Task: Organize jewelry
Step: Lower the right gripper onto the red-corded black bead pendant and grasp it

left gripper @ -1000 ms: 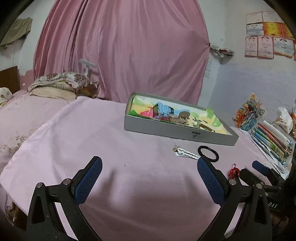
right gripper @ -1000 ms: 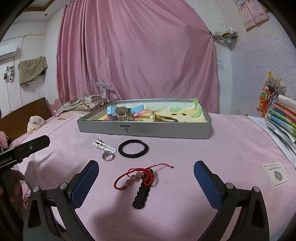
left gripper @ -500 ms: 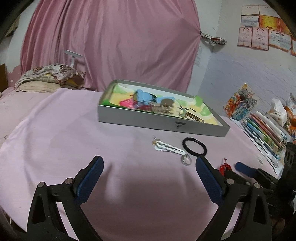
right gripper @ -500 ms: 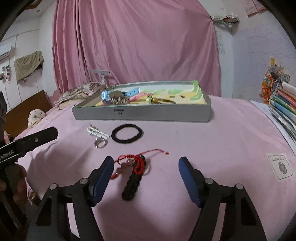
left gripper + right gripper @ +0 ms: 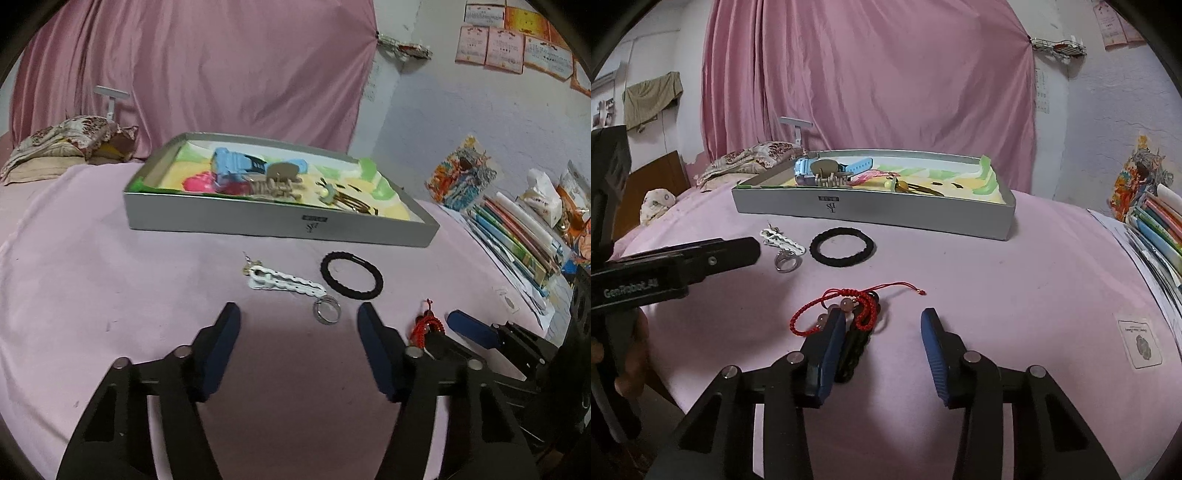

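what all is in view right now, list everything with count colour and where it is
tray: 1, grey, far side of the pink cloth, holding watch and trinkets
blue watch: 1, inside tray, left end
hair tie: 1, black, on cloth before the tray
white clip: 1, left of hair tie
ring: 1, silver, at the clip's near end
red cord bracelet: 1, pink beads, near the right gripper, lying over a black piece
books: stack, multicoloured, right edge
pillow: 1, floral, far left
curtain: pink, behind
left gripper: open, before the ring
right gripper: open, at the bracelet
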`<state>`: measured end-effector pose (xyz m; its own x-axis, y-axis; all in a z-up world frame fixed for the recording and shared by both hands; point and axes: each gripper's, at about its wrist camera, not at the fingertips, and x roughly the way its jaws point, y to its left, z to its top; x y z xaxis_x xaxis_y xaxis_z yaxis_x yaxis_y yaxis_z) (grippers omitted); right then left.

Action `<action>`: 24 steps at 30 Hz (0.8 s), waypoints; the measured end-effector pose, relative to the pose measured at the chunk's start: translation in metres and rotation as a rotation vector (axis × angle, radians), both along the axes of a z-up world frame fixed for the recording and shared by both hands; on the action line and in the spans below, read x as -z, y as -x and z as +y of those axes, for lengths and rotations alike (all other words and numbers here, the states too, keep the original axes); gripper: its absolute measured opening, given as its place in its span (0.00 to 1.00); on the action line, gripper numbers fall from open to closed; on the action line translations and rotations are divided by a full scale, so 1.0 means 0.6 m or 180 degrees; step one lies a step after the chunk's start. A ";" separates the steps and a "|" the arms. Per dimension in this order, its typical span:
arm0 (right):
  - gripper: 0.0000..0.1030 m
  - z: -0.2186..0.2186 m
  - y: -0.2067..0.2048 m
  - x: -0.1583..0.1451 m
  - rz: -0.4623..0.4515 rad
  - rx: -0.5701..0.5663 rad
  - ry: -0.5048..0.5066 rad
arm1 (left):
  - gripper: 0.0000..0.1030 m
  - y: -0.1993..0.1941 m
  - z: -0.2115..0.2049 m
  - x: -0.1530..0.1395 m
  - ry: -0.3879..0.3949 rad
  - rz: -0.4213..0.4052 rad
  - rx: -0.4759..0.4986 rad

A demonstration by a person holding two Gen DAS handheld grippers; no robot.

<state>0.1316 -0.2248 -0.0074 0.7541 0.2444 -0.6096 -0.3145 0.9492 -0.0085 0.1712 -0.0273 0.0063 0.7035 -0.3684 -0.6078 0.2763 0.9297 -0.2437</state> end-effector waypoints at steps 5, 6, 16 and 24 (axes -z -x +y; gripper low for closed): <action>0.33 -0.006 -0.011 0.000 -0.0004 0.0029 0.0058 | 0.41 -0.018 -0.022 0.002 -0.0178 0.0088 0.0060; 0.33 -0.008 -0.013 -0.001 -0.0001 0.0044 0.0072 | 0.37 -0.021 -0.027 0.004 -0.0205 0.0107 0.0085; 0.25 -0.027 -0.017 -0.004 0.0043 -0.0097 0.0084 | 0.24 -0.033 -0.057 0.010 -0.0442 0.0132 0.0190; 0.11 -0.033 -0.013 -0.009 0.0095 -0.0115 0.0086 | 0.04 -0.042 -0.073 0.012 -0.0525 0.0163 0.0220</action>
